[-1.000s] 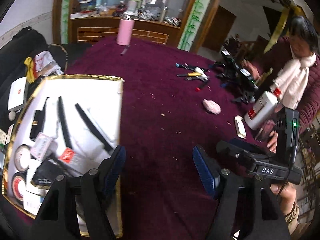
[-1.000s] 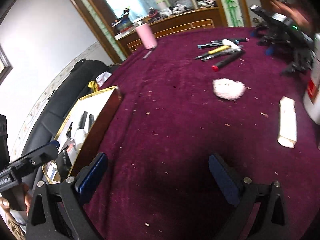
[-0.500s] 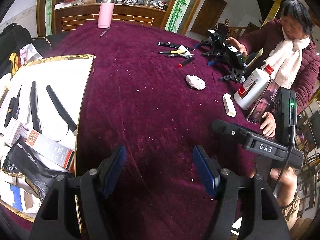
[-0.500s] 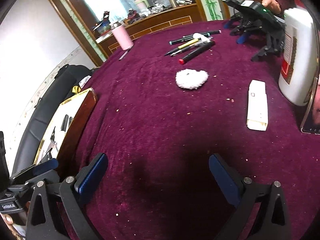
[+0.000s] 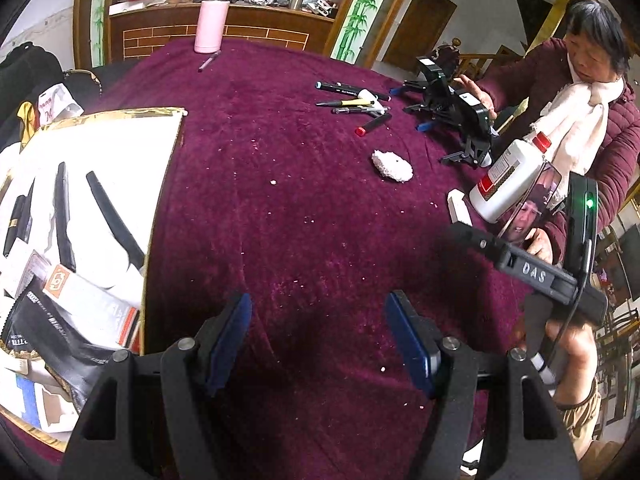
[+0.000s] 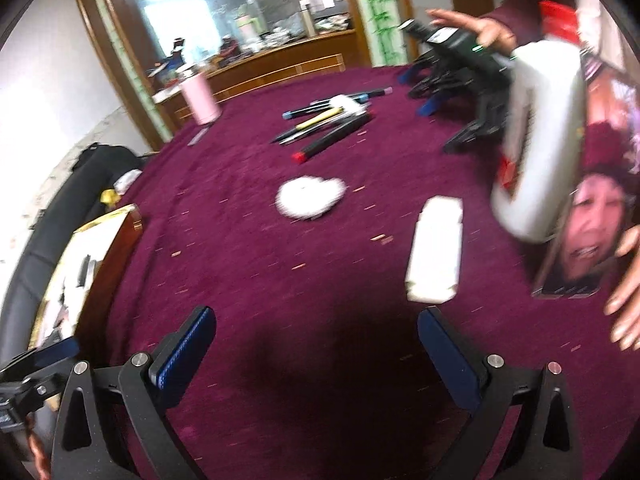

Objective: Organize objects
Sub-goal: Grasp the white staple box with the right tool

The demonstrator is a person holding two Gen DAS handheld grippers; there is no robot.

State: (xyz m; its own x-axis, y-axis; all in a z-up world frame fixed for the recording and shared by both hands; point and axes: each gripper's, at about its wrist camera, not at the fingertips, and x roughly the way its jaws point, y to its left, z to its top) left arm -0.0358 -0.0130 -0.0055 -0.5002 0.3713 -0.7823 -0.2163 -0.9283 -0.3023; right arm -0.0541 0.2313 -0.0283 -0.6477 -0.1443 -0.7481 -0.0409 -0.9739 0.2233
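Observation:
My left gripper is open and empty above the purple tablecloth, beside a gold-rimmed box holding black tools and packets. My right gripper is open and empty, just short of a small white box. A white foam lump lies mid-table; it also shows in the left wrist view. Several pens and markers lie behind it. A white bottle with a red cap stands at the right next to a photo card.
A pink flask stands at the table's far edge with a pen near it. Another person's black grippers rest at the far right under her hand. A black sofa lies left of the table.
Both grippers have swung from the gold box towards the table's right side. The right gripper has closed in on the white box and the bottle. Both stay open.

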